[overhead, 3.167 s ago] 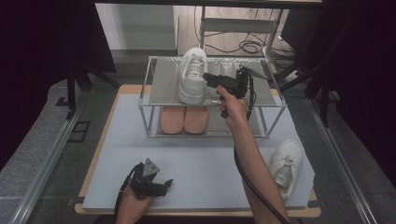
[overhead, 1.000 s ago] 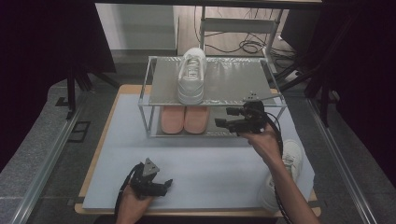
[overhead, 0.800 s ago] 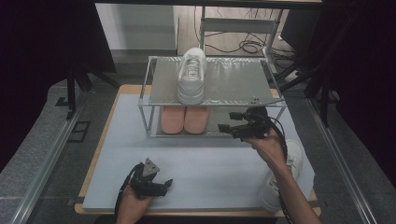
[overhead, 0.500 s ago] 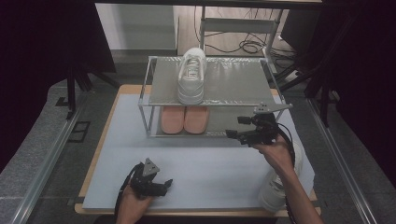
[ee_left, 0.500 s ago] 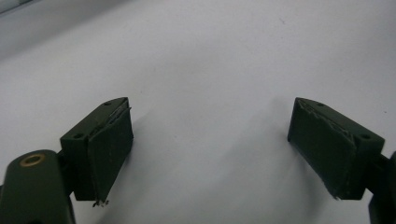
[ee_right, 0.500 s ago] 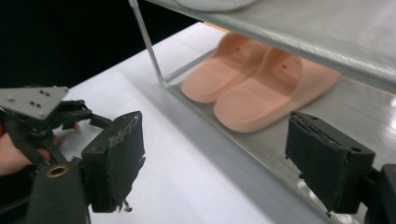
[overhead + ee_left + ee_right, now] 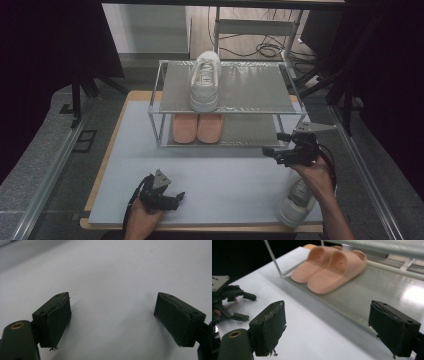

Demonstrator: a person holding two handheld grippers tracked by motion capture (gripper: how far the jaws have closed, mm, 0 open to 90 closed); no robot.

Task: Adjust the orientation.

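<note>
A white sneaker [image 7: 205,82] stands on the top shelf of a metal shoe rack [image 7: 250,90]. A pair of pink slippers [image 7: 196,127] [image 7: 332,265] lies on the lower shelf. A second white sneaker [image 7: 296,202] rests on the table at the front right, partly under the right hand. My right gripper [image 7: 274,143] [image 7: 327,322] hovers just in front of the rack's right end. Its jaws have just been opening and hold nothing. My left gripper [image 7: 172,197] [image 7: 112,315] rests low at the table's front, open and holding nothing.
The rack stands on a pale mat [image 7: 220,175] over a wooden table. The rack's lower shelf [image 7: 387,290] runs close ahead of the right jaws. The left gripper [image 7: 227,300] appears at the left in the right gripper view. Cables lie on the floor behind the rack.
The right gripper has come down from the rack's top shelf and moved toward the front right, ending above the sneaker on the table. The left gripper has stayed put.
</note>
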